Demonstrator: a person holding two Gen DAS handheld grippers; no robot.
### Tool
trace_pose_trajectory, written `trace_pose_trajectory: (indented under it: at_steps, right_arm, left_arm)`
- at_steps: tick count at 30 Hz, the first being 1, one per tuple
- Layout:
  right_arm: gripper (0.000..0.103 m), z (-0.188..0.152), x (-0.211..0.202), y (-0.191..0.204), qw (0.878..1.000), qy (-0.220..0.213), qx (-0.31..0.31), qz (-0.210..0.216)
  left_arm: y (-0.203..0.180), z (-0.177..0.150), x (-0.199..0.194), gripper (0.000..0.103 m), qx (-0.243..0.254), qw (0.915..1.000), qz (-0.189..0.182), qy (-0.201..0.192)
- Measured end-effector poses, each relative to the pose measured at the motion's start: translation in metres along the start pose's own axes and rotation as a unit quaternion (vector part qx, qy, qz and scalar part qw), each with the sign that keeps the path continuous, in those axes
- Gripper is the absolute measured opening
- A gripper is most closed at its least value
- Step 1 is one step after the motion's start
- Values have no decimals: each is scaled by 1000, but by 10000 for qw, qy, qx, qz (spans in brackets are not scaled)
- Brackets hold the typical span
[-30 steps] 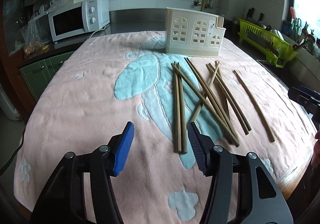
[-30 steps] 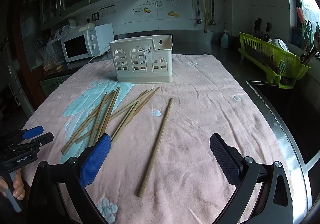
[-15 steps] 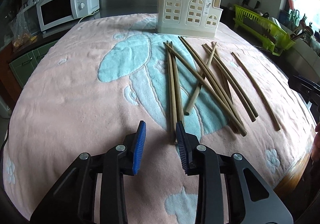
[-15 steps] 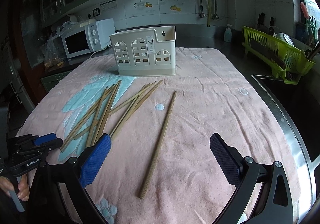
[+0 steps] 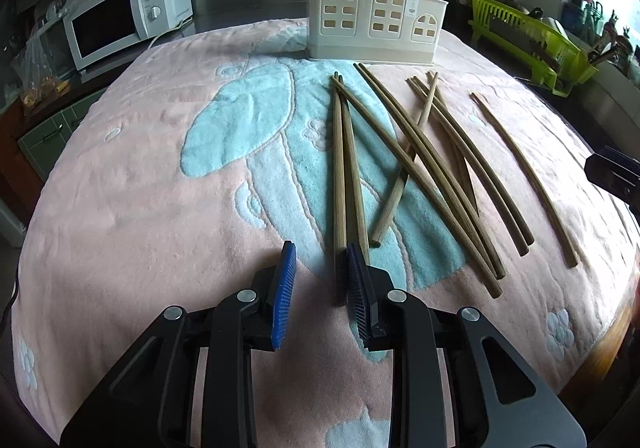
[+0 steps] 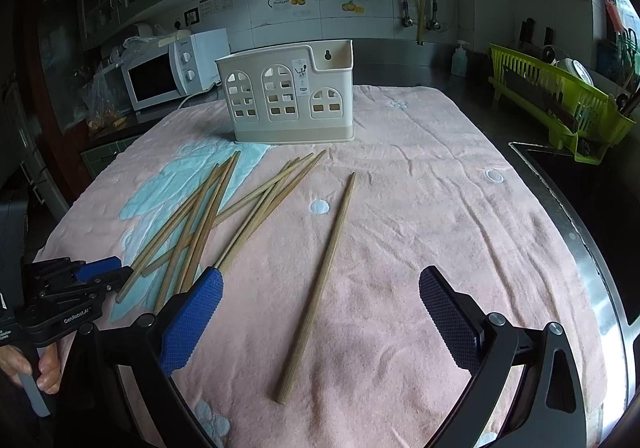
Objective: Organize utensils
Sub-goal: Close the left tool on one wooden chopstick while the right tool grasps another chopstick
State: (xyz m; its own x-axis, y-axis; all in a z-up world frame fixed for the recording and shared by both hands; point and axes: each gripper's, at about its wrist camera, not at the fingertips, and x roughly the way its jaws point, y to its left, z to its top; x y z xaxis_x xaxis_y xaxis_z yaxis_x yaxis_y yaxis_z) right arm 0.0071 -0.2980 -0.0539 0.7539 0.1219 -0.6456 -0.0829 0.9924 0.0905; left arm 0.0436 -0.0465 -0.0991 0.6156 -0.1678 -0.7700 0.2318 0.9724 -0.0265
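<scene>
Left gripper (image 5: 320, 280): low over the towel at 6 o'clock of the left wrist view; its blue pads stand parted by a narrow gap and clamp nothing. The near end of the leftmost chopstick lies inside that gap, against the right pad.
Right gripper (image 6: 320, 322): fingers spread wide, nothing between the pads; the near end of the lone chopstick lies on the towel between them, touching neither.
Chopsticks (image 5: 420, 167): a loose, crossing bundle of brown sticks lying flat on the towel, running from 12 o'clock near the holder toward 5 o'clock in the left wrist view.
Leftmost chopstick (image 5: 339, 183): one of a near-parallel pair at the left edge of the bundle, pointing at the holder.
Lone chopstick (image 6: 324, 280): apart from the bundle, to its right, running from 12 toward 6 o'clock in the right wrist view.
Utensil holder (image 6: 288, 99): cream plastic with arched cut-outs, upright at 12 o'clock on the far part of the towel, just beyond the stick tips.
Towel (image 6: 440, 207): pink with a pale blue pattern, covering the table.
Microwave (image 5: 124, 19): white, at 10 o'clock beyond the table.
Dish rack (image 6: 560, 99): green, at 2 o'clock.
</scene>
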Motion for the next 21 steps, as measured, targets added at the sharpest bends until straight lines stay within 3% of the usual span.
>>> trace_pose_trajectory:
  at_steps: [4, 6, 11, 21]
  right_arm:
    - [91, -1, 2, -1, 10000, 58, 28, 16]
    - [81, -2, 4, -1, 9999, 120, 55, 73]
    - [73, -5, 8, 5, 9996, 230, 53, 181]
    - [45, -22, 22, 8, 9976, 581, 267, 254]
  left_arm:
    - [-2, 5, 4, 23, 29, 10000, 71, 7]
    - [-2, 8, 6, 18, 18, 10000, 97, 11]
    - [3, 13, 9, 10, -113, 9999, -3, 30]
    - [5, 16, 12, 10, -149, 9998, -103, 89]
